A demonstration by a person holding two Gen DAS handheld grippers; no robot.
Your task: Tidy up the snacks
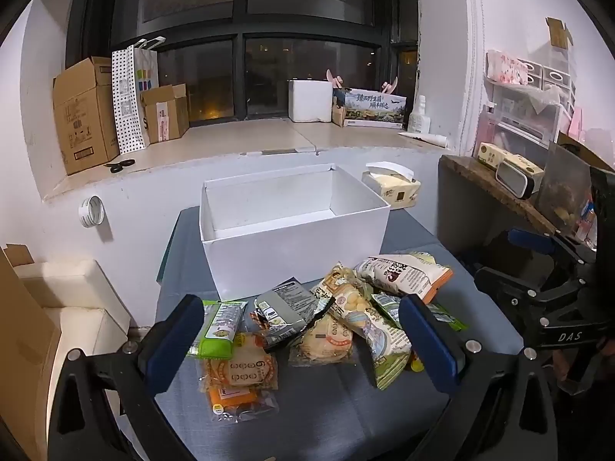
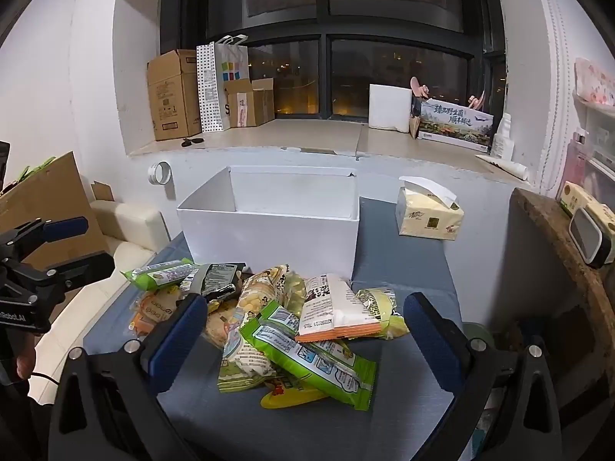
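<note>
Where crumpled, glossy snack packets (image 2: 292,330) heaped.

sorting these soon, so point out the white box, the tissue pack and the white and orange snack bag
white box (image 2: 269,238): right wrist view, front wall.
tissue pack (image 2: 428,217): right wrist view, yellow front face.
white and orange snack bag (image 2: 334,309): right wrist view, printed white face.

Indoor overhead lighting, moderately dim; ceiling lamp glare reflects in the dark window (image 2: 396,73) ahead. Strong fisheye distortion, black corner vignetting; focus acceptable.
</note>
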